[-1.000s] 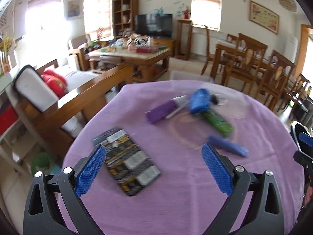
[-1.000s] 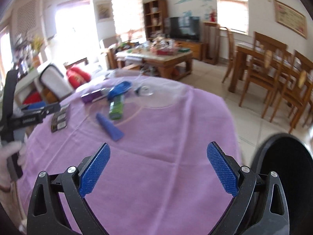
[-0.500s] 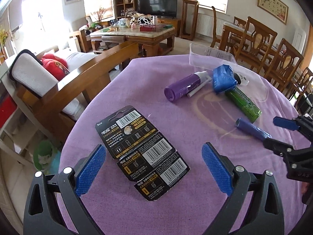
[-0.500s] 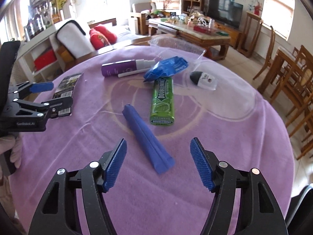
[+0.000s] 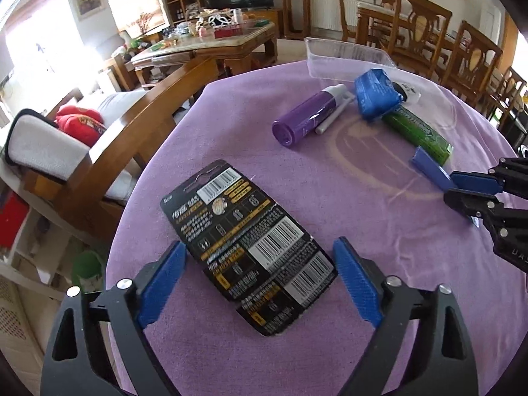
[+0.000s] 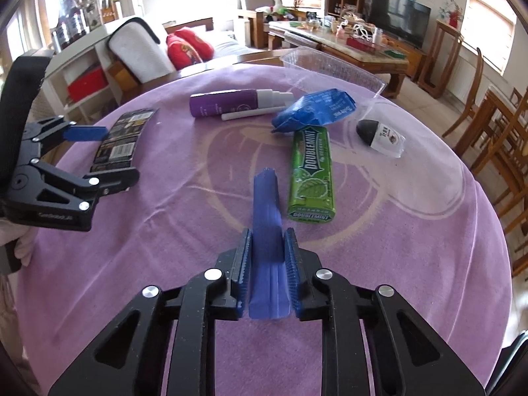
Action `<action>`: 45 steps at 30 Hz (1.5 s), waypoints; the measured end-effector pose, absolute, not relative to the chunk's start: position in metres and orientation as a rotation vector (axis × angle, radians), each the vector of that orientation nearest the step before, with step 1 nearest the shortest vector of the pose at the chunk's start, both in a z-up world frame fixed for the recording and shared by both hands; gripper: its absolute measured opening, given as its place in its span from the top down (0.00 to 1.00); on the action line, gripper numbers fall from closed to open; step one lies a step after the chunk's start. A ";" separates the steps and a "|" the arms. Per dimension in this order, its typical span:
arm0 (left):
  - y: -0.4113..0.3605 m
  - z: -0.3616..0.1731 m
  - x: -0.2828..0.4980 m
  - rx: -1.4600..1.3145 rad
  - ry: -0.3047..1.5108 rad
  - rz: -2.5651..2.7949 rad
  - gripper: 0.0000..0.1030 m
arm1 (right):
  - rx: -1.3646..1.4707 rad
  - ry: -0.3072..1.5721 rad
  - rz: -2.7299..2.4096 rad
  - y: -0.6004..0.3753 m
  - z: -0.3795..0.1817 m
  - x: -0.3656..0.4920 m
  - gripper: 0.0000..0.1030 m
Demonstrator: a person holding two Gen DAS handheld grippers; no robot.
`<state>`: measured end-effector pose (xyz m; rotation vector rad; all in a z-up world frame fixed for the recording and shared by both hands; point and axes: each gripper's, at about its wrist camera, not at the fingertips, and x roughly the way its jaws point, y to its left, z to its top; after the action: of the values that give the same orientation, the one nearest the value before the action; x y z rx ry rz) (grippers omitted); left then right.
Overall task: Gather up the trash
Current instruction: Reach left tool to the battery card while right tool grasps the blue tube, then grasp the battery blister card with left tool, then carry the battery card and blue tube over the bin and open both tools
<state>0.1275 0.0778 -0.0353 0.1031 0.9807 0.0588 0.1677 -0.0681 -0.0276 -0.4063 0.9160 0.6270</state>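
A black battery card (image 5: 246, 244) lies flat on the purple tablecloth (image 5: 330, 181). My left gripper (image 5: 259, 280) is open, one finger on each side of the card's near end, low over it. My right gripper (image 6: 268, 264) is shut on a long dark-blue wrapper (image 6: 266, 204) that lies on the cloth; it also shows in the left wrist view (image 5: 429, 168). Past it lie a green Doublemint gum pack (image 6: 312, 173), a crumpled blue packet (image 6: 313, 110), a purple spray bottle (image 6: 227, 103) with a white stick, and a small black-and-white roll-on (image 6: 381, 135).
A clear plastic tray (image 6: 326, 66) stands at the table's far edge. A wooden sofa with red cushions (image 5: 82, 125) is left of the table. Dining chairs (image 5: 462, 43) stand at the right. A black bin edge (image 6: 508, 363) shows at lower right.
My right gripper has closed onto the dark-blue wrapper. My left gripper has moved forward and down so its open fingers straddle the battery card.
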 end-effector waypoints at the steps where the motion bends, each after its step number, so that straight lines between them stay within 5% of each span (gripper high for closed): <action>1: 0.078 -0.035 0.126 0.106 0.978 0.055 0.20 | -0.404 0.916 0.629 -0.069 -0.028 0.166 0.83; 10: 0.085 -0.025 0.113 0.103 0.899 0.058 0.36 | -0.281 0.908 0.646 -0.095 -0.020 0.148 0.83; 21: 0.067 0.005 0.093 -0.007 0.750 -0.062 0.38 | -0.117 0.824 0.639 -0.149 0.011 0.109 0.83; 45: -0.175 0.051 0.082 0.107 0.554 -0.524 0.38 | 0.199 0.641 0.294 -0.386 0.046 0.037 0.83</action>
<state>0.0824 -0.1751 0.0511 0.1065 0.5544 -0.5238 0.0370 -0.3861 0.0462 0.1986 0.6411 0.2936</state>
